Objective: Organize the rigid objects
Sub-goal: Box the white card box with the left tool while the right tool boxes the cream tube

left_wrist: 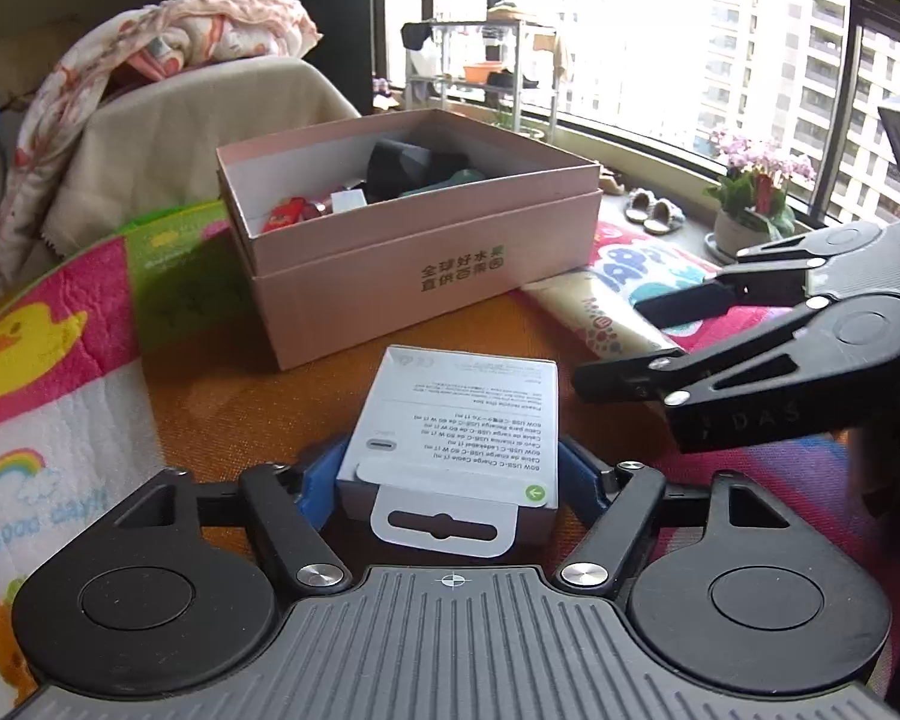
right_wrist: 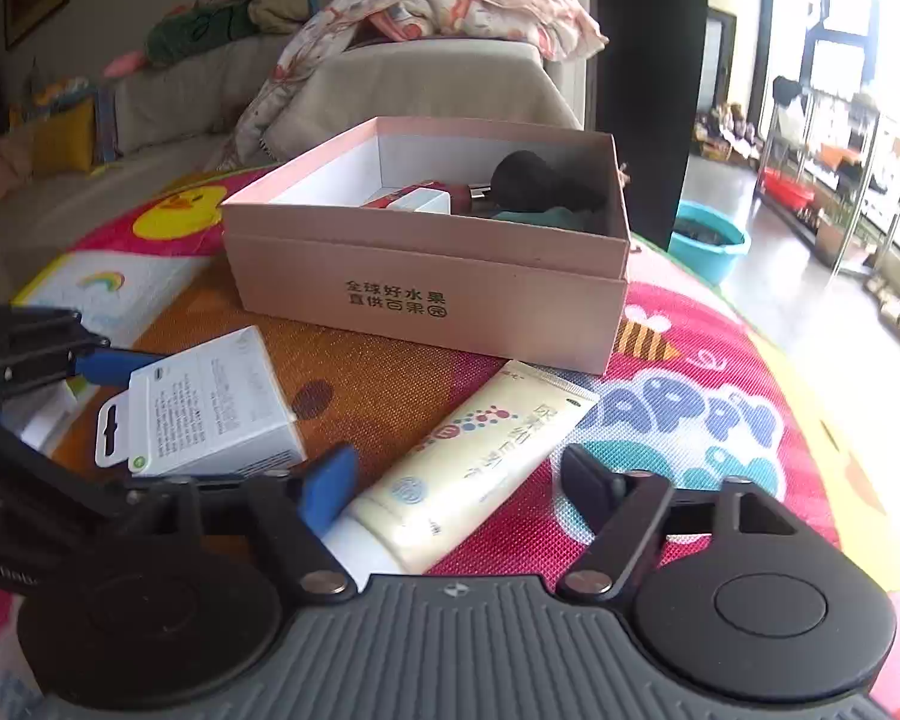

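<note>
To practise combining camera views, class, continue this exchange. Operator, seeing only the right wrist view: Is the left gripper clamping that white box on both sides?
Observer: Yes. The left wrist view shows the left gripper with its blue pads pressed against both sides of the white box.
Operator: I can't read its label from here. What is it?
Observer: The print on top reads "60W USB-C Charge Cable".
</note>
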A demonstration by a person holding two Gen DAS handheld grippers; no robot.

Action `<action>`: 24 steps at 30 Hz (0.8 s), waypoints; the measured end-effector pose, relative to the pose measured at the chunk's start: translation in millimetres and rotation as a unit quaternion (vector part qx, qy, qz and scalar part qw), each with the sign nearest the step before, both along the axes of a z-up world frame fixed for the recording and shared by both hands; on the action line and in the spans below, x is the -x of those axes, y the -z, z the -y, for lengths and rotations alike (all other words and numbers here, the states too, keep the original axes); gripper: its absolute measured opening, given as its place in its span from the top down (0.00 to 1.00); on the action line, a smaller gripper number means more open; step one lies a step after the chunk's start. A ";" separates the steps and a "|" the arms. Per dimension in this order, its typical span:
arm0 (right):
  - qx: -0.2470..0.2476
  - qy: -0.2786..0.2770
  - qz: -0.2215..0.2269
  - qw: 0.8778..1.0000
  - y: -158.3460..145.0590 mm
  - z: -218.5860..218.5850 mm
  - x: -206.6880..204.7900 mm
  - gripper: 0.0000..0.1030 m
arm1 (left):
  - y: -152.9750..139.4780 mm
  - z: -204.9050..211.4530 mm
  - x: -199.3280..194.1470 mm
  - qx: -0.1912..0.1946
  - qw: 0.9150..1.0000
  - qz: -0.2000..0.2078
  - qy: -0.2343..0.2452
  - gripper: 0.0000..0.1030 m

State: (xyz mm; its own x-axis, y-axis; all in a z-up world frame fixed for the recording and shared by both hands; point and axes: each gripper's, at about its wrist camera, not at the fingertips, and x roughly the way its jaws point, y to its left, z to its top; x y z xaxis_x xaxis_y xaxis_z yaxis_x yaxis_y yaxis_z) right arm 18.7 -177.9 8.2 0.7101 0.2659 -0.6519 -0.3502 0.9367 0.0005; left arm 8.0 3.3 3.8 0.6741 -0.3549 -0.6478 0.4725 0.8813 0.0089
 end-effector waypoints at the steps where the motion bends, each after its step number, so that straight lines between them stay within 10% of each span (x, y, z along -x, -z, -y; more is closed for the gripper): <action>1: 0.000 -0.008 -0.002 1.000 -1.6 0.0 3.0 0.54 | -0.1 0.3 0.8 -0.001 1.000 0.001 0.001 0.25; 4: 0.003 -0.025 -0.015 1.000 -6.5 2.3 12.4 0.71 | -0.8 1.0 7.2 0.004 1.000 0.005 0.012 0.29; 10: -0.007 -0.055 -0.033 0.998 -21.2 16.9 30.8 0.73 | -14.1 -1.0 26.1 0.021 0.999 0.024 0.029 0.29; 24: -0.055 -0.002 0.120 0.991 -122.8 34.2 -7.9 0.73 | -126.7 -1.7 -26.9 0.064 0.983 0.171 0.013 0.30</action>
State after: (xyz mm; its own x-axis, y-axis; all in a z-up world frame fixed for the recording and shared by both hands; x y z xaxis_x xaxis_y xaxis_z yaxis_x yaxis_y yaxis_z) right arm 26.7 -212.1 131.0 0.8397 0.3297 -0.4316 -0.3570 0.9339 0.0190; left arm 35.0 5.0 130.5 0.8349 -0.4383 -0.3328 0.4828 0.8736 0.0608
